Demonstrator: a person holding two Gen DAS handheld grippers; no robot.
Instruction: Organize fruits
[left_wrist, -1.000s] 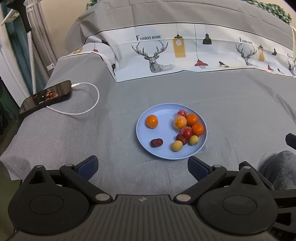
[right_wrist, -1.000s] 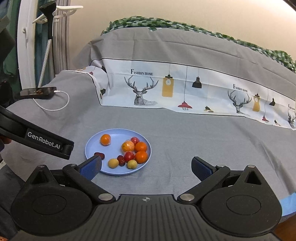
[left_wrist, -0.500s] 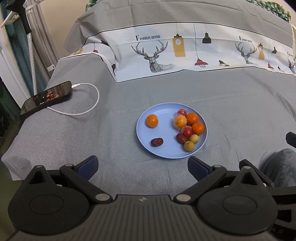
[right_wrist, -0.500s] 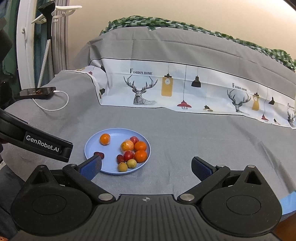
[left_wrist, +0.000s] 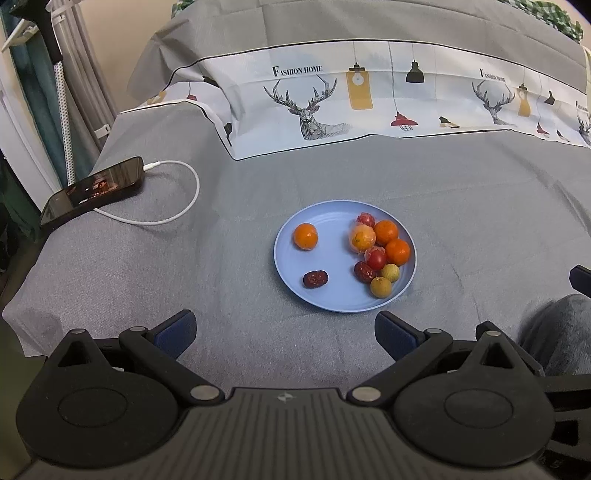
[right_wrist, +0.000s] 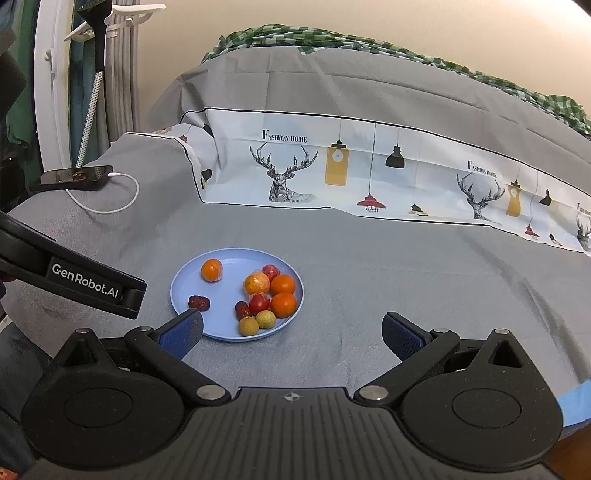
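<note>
On the grey cloth (left_wrist: 461, 206) covering the work surface we find one blue plate (left_wrist: 334, 218), and every fruit in view lies on it; none rests on the cloth. We judge the gathering largely done, with only grouping by kind possibly outstanding. Most fruit sits clustered at the plate's right side: two bare oranges (left_wrist: 386, 232) touching each other, a wrapped orange (left_wrist: 362, 238) and a wrapped red fruit (left_wrist: 365, 220) just beside them, a red tomato (left_wrist: 376, 259), a dark jujube (left_wrist: 364, 271), and two yellow-green round fruits (left_wrist: 381, 287) nearest the rim. Apart from that cluster lie a lone orange (left_wrist: 305, 236) at the left and a second jujube (left_wrist: 316, 279) below it, near the front edge. The left gripper (left_wrist: 284, 328) hangs short of the plate with fingers spread wide and nothing between them. The right gripper (right_wrist: 291, 328) is likewise spread wide and empty, its left finger overlapping the plate's near rim in the right wrist view; contact cannot be confirmed. Both appear held back for an approach. A phone (left_wrist: 92, 190) on its white charging cable (left_wrist: 177, 214) lies well clear at the far left corner.
</note>
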